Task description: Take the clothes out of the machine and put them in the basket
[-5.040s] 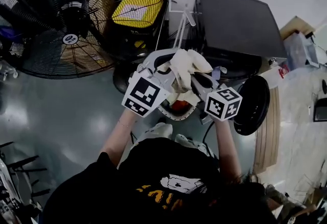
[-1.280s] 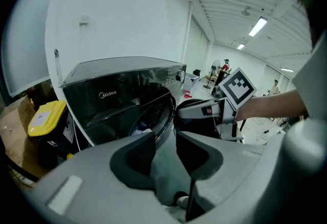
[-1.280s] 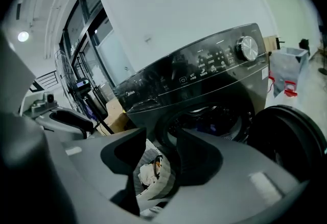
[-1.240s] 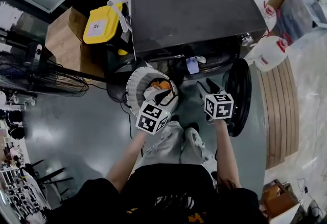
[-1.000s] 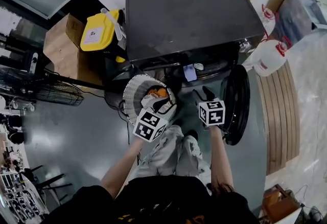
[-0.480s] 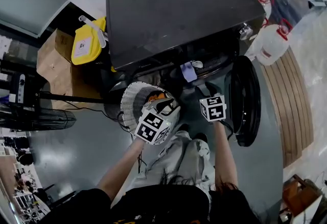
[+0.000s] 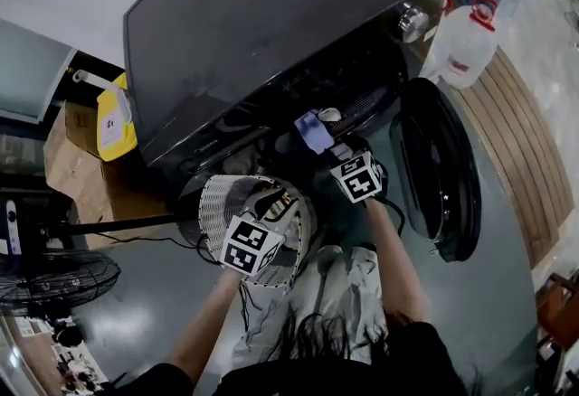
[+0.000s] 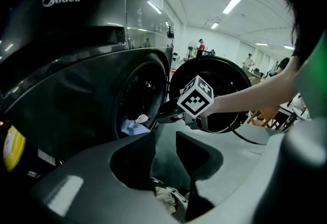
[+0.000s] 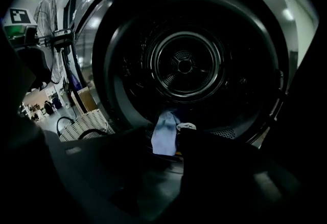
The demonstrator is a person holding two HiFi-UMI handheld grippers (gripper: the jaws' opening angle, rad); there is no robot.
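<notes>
Both arms reach forward, right further; the left gripper and right gripper have their fingers apart.

Dim, fisheye-bent pictures: long white ceiling strip lights glare at one o'clock in the left gripper view, the dark round metal drum lies shadowed, edges black, jaws blurred.

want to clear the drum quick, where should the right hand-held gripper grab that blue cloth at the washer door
Probably the fold of the blue cloth hanging over the drum's front lip, coming straight in through the open doorway. It droops clear of the drum wall and lies ahead of the right hand-held gripper, whose jaws stand apart.
</notes>
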